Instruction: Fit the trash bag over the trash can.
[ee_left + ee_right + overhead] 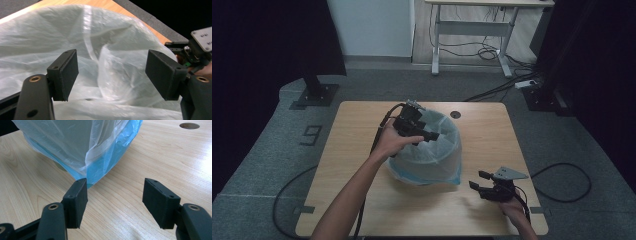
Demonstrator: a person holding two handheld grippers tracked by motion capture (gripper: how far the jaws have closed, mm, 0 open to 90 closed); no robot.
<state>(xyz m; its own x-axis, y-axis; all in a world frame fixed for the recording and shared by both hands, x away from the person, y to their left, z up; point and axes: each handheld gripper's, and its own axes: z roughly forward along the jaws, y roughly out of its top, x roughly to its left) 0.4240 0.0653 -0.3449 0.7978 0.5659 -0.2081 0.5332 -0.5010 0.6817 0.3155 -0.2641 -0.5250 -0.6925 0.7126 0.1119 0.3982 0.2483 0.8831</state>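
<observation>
A bin [427, 160] lined with a translucent white plastic bag [439, 142] stands near the middle of the wooden table [352, 145], the bag's blue-tinted skirt [110, 157] hanging down the outside to the tabletop. The left gripper [428, 135] hovers over the bin's mouth with its jaws wide apart, nothing between them, the crumpled liner [110, 62] just beyond. The right gripper [478, 180] sits low over the table near its front right corner, well apart from the bin, jaws wide and empty
</observation>
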